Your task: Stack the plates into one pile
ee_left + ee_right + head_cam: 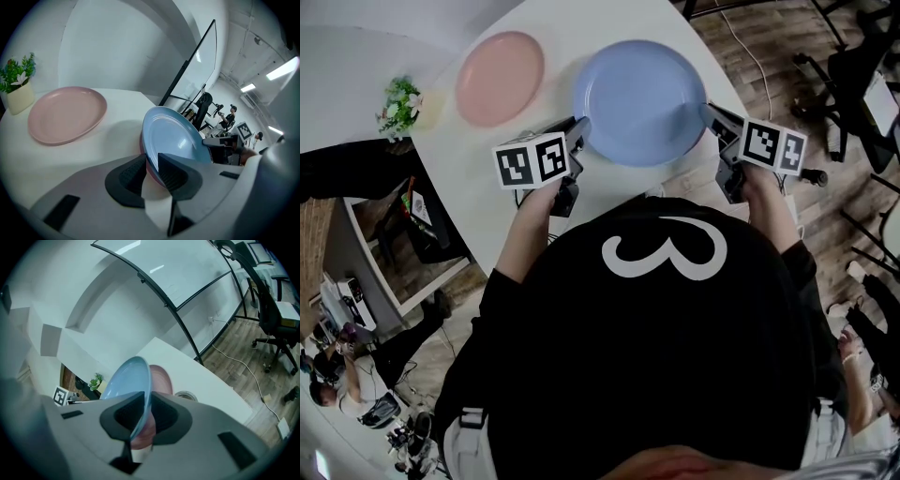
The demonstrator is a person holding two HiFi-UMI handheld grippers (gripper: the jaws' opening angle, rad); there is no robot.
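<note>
- Left hand-held gripper (578, 139) (152, 171) pinches the left rim of the round blue plate (642, 101) (173, 136) (126, 376); right hand-held gripper (711, 117) (145, 416) pinches its right rim.
- A pinkish plate (163, 378) sits right under it — same jaws.
- A round pink plate (500, 78) (65, 115) lies far left on the white desk (581, 28), near a small potted plant (398, 103) (16, 84).

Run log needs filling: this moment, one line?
left gripper: shut on blue plate rim; right gripper: shut on opposite rim; pink plate: on table
</note>
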